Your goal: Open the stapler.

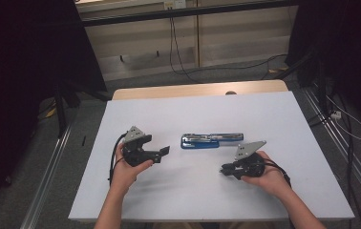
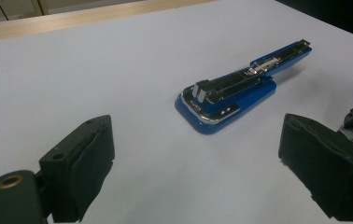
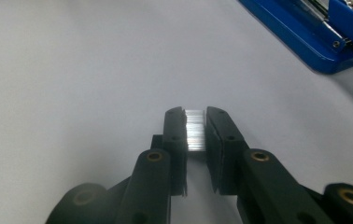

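Counter (image 1: 169, 114) first: it's white and takes up most of the high view. Your blue stapler (image 1: 211, 140) lies flipped open near the middle, between your two hands and a bit farther out. Your left gripper (image 1: 162, 151) sits just left of it with jaws spread wide, nothing between them, stapler (image 2: 240, 93) right ahead. Your right gripper (image 3: 195, 126) is clamped on a silver strip of staples (image 3: 194, 130), low over the counter, with the stapler's blue base (image 3: 305, 37) nearby.
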{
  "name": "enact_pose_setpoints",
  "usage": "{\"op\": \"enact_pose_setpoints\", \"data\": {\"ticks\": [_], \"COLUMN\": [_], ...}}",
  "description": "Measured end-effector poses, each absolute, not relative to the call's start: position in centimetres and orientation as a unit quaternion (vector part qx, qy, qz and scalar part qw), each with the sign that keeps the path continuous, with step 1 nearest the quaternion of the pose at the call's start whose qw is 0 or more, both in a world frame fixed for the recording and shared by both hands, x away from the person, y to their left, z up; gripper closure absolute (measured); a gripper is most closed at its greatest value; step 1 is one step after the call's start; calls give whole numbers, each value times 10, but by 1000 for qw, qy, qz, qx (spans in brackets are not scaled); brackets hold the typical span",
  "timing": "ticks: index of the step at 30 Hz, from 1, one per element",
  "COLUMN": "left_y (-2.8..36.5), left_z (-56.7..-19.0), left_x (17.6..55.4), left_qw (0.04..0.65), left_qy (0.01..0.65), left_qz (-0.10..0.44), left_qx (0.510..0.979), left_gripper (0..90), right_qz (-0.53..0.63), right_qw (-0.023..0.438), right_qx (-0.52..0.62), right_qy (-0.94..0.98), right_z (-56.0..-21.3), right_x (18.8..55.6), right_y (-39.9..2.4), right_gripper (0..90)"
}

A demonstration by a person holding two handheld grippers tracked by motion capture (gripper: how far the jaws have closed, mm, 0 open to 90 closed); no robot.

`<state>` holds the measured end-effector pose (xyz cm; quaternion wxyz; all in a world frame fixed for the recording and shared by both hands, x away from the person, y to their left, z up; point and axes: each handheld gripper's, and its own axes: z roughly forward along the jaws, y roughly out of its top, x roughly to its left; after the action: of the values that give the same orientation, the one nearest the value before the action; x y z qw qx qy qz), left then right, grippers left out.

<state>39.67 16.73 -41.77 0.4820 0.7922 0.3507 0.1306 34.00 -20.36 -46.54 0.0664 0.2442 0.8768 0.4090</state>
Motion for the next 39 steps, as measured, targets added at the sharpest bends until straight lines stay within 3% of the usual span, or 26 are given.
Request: {"op": "enact_pose_setpoints", "data": {"ticks": [39], "left_y": [180], "left_z": [-418], "left_x": [395], "left_qw": [498], "left_qy": [345], "left_qz": [113], "left_qx": [788], "left_gripper": [54], "right_qz": [431], "right_qw": [80], "right_qx": [229], "right_qy": [869], "right_z": [-422], "right_x": [370], "right_y": [-195], "right_gripper": [795]}}
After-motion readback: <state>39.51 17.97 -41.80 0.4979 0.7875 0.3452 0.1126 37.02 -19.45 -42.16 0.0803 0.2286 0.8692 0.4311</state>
